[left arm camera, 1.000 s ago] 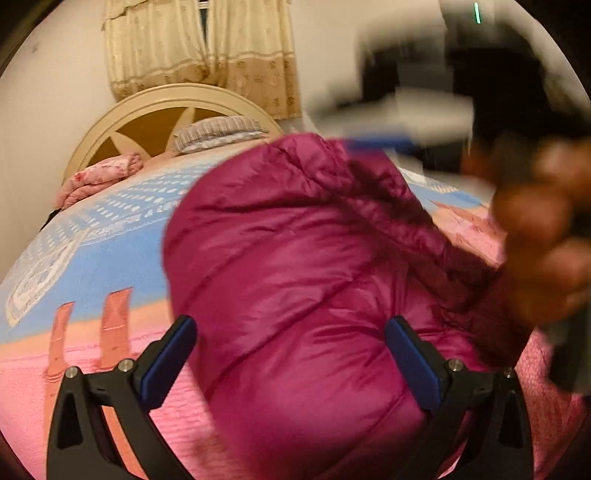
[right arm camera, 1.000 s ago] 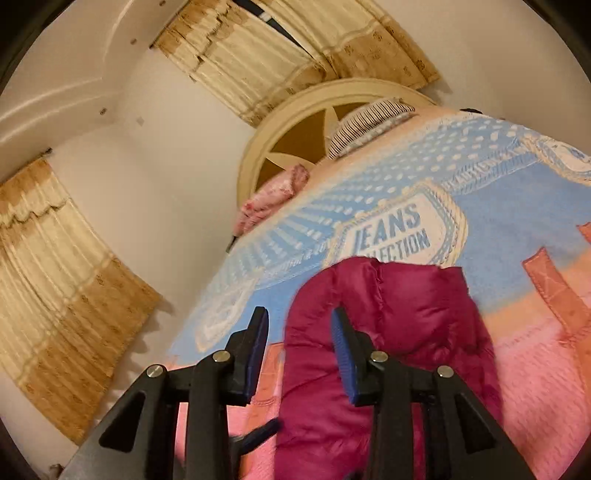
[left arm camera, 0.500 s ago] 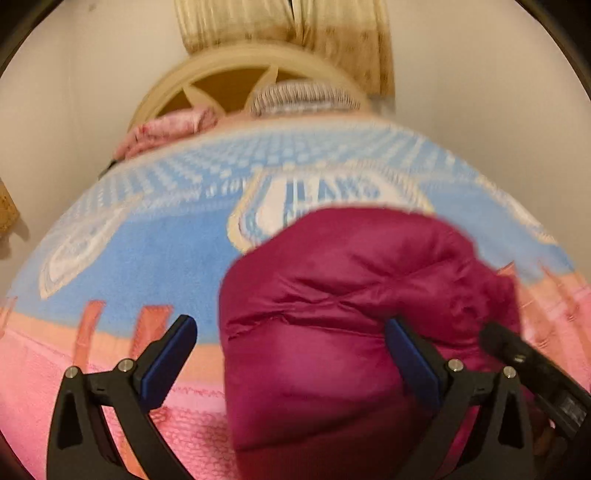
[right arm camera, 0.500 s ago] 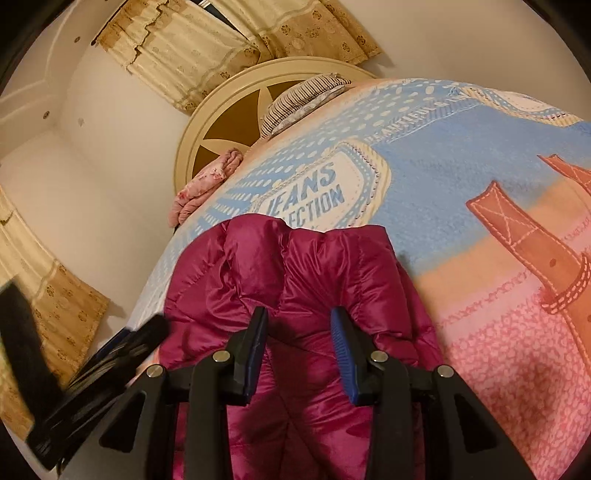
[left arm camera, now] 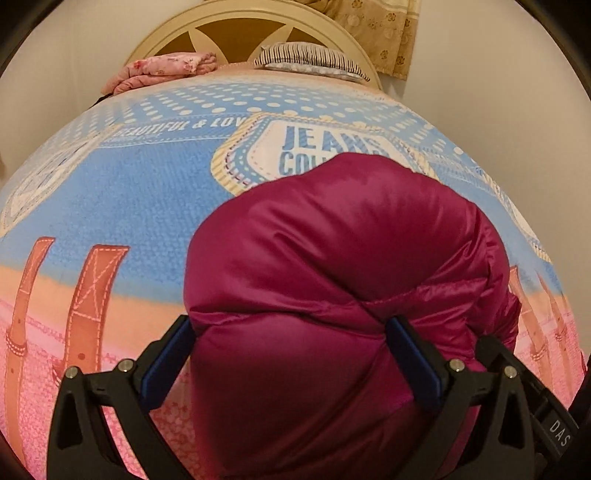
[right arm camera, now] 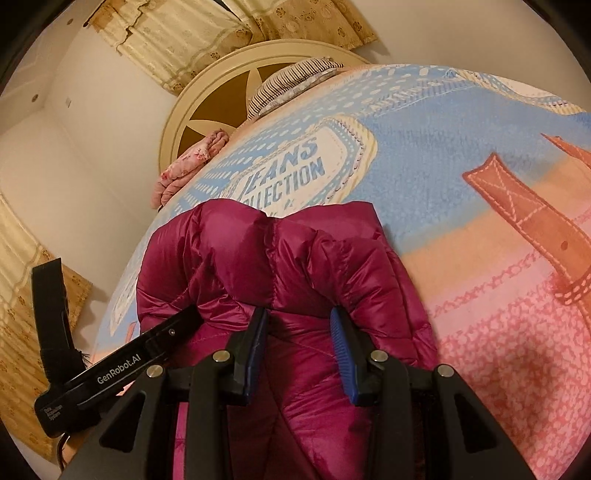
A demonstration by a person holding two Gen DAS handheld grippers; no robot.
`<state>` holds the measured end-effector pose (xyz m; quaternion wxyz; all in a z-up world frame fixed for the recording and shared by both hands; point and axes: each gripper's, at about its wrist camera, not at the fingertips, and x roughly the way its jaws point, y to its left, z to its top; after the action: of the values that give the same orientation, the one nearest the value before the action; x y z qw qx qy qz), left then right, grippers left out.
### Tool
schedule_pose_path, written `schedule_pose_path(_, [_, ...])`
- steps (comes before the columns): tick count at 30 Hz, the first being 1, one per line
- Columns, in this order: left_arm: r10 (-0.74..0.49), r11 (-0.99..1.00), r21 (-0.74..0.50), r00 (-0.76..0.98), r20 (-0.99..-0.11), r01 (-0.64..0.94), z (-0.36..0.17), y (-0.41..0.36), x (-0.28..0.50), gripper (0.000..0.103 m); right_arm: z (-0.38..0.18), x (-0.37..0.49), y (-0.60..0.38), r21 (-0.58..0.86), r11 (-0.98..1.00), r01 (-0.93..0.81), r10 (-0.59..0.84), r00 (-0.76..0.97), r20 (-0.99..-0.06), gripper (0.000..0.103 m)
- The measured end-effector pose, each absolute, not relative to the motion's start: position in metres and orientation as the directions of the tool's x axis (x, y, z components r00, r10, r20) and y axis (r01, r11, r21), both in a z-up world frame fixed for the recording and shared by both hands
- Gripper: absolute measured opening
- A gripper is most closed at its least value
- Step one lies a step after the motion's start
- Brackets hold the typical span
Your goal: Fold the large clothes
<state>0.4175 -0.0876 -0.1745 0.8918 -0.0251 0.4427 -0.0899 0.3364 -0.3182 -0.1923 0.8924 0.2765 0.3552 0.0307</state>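
A magenta puffer jacket (left arm camera: 343, 266) lies bunched in a folded mound on the bed; it also shows in the right wrist view (right arm camera: 280, 266). My left gripper (left arm camera: 288, 354) is wide open, its blue pads on either side of the jacket's near bulge, pressing into it. My right gripper (right arm camera: 299, 347) is partly open, its fingers set against the jacket's near fold with fabric between them. The left gripper's black body (right arm camera: 122, 365) shows at the left in the right wrist view, resting against the jacket.
The bed is covered by a blue, orange and pink printed blanket (left arm camera: 140, 206) reading "JEANS COLLECTION". A folded pink quilt (left arm camera: 162, 70) and a striped pillow (left arm camera: 310, 59) lie by the round cream headboard (left arm camera: 236, 26). Walls and curtains stand behind.
Both grippers have come down close onto the jacket. The jacket mound has been laid down on the bed and now sits between the fingers of each gripper.
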Motion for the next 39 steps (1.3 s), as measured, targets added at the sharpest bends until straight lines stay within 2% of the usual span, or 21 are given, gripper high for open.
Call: schedule_pose_path(39, [-0.205,0.978,-0.147,0.570,-0.796,0.148,-0.188,-0.089,0.425,0.103,-0.197,0.337,-0.316,0.518,0.842,0.148,0.248,0.748,-0.616,0.037])
